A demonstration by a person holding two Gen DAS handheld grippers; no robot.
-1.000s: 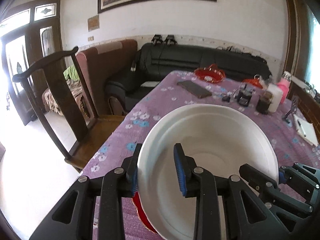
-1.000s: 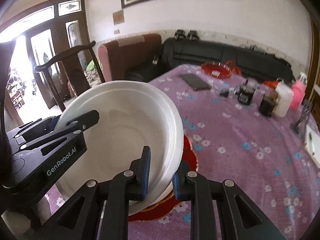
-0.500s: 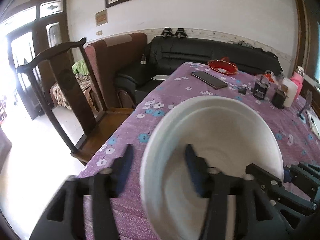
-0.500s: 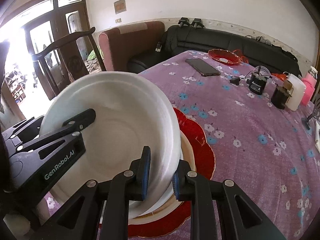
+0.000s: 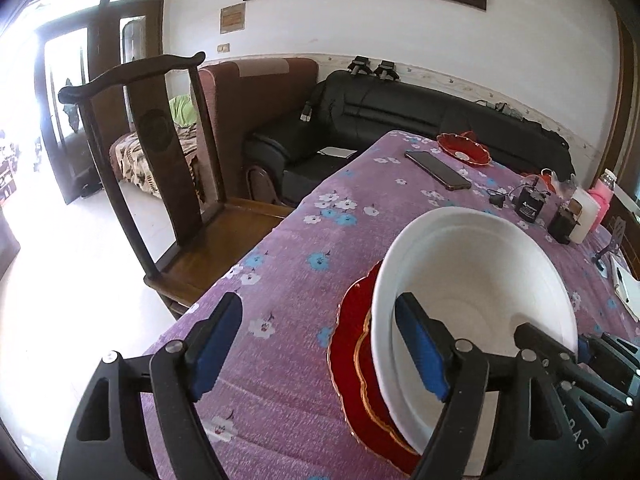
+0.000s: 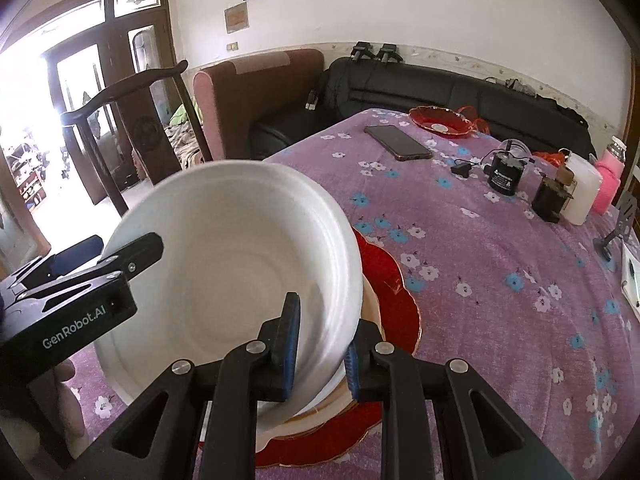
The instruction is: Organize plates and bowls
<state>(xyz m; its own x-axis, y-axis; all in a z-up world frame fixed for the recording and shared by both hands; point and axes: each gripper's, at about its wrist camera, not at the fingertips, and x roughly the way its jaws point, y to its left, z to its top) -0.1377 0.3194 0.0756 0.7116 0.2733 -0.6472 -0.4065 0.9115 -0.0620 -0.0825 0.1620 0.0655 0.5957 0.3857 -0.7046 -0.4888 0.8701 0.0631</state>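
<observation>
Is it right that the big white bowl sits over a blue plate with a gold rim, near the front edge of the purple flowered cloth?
Not quite: the plate under the white bowl is red, not blue, as the right wrist view shows. The gold rim and the purple flowered cloth are as you say.

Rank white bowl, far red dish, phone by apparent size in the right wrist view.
1. white bowl, largest, though nearest the camera, so its lead is exaggerated.
2-3. phone and far red dish look about alike; not ranked.
</observation>
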